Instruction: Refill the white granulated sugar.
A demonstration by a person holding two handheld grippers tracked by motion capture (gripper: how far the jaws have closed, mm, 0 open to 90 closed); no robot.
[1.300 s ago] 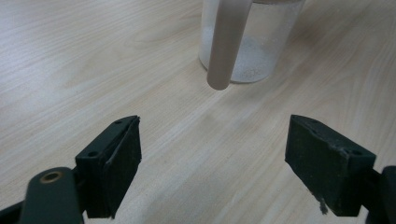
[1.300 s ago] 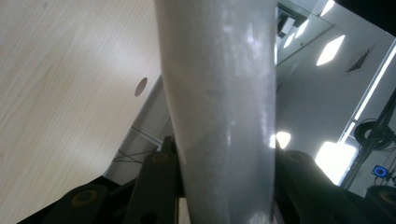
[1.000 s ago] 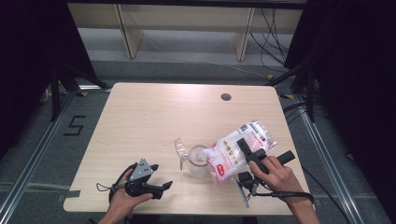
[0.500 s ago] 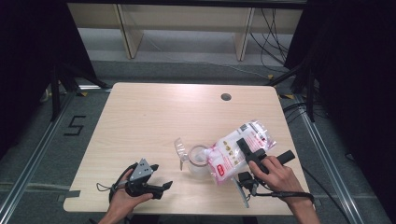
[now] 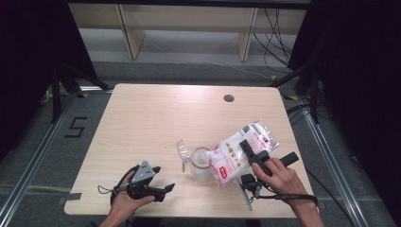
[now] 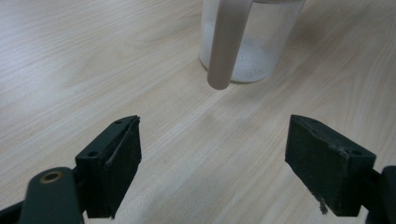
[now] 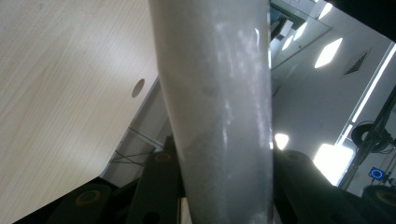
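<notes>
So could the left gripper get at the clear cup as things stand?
Probably yes: the left gripper is open, bare table lies between it and the clear cup; the tilted bag hangs over the cup's mouth.

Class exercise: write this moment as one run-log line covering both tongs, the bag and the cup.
right tongs: shut on white-and-pink plastic bag, tipped over clear plastic cup | left tongs: open, holding nothing | cup: upright on wooden table

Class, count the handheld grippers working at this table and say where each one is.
2. The left gripper rests near the wooden table's front edge, jaws open and empty. The right gripper is at the right, jaws shut on the white-and-pink plastic bag tilted over the clear plastic jar.
</notes>
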